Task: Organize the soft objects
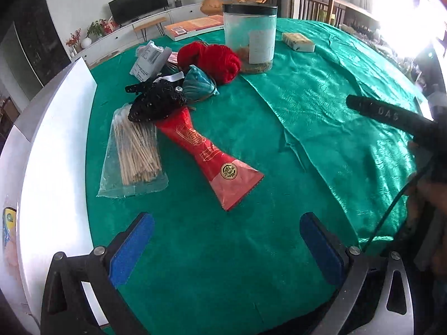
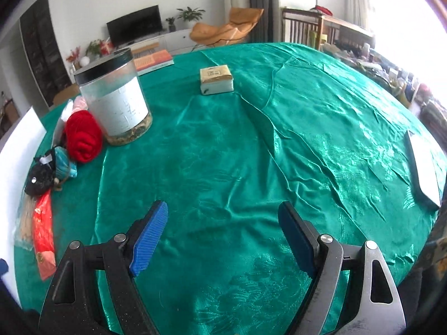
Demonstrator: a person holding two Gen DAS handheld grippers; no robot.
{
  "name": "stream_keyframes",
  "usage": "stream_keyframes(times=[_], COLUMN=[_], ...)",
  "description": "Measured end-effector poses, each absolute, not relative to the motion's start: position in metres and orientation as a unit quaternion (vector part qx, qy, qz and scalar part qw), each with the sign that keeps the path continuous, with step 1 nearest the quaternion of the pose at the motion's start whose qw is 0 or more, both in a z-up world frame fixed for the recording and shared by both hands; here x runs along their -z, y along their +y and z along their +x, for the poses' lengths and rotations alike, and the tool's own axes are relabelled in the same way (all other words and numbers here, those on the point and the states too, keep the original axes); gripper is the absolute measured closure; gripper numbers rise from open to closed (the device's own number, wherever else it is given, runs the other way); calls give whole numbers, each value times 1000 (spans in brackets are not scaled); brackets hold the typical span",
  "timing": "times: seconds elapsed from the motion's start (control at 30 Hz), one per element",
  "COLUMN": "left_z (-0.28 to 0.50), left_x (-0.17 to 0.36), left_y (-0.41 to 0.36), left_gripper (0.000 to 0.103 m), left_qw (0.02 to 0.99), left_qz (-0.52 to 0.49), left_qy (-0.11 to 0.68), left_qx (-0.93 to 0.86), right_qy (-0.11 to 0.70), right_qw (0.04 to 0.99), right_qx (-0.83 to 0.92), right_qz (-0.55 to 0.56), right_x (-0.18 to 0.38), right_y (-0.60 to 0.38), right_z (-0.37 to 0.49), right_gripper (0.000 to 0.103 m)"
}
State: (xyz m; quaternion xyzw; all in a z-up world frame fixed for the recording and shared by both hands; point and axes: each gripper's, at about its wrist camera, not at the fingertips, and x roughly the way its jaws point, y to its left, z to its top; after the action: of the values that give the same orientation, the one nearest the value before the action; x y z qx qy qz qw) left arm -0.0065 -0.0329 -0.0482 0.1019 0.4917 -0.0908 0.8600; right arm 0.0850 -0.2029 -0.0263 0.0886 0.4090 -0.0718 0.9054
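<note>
Our left hand-held gripper (image 1: pixel 226 240) and right hand-held gripper (image 2: pixel 223 237) are both wide and hold nothing. The red yarn (image 1: pixel 215 58) sits in the upper middle, touching the jar (image 1: pixel 248 36). It looks light and squishy; we pinch its fat middle.

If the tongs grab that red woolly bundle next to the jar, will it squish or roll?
The red woolly bundle looks like soft yarn, so it would probably squash and sag. It seems light. Lumpy and leaning on the jar, it likely won't roll far.
</note>
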Motion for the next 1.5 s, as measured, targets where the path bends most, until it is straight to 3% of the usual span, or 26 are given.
stream_keyframes(times=[0.4,0.6,0.8,1.5], left_z=[0,16,56,88], left_x=[60,81,83,85], left_y=[-34,-22,-33,-32], left_gripper=[0,0,0,0], left_qw=[858,858,878,885], left_qz=[132,51,50,34], left_qy=[491,500,464,457], left_qx=[77,105,108,79], right_qy=[420,442,467,440], right_qw=[901,890,872,886], right_qx=[67,84,126,132], right_qz=[86,75,68,63], right_x=[31,39,45,44], right_y=[-189,-182,-193,-201], right_z=[76,75,118,132], right_gripper=[19,19,15,11])
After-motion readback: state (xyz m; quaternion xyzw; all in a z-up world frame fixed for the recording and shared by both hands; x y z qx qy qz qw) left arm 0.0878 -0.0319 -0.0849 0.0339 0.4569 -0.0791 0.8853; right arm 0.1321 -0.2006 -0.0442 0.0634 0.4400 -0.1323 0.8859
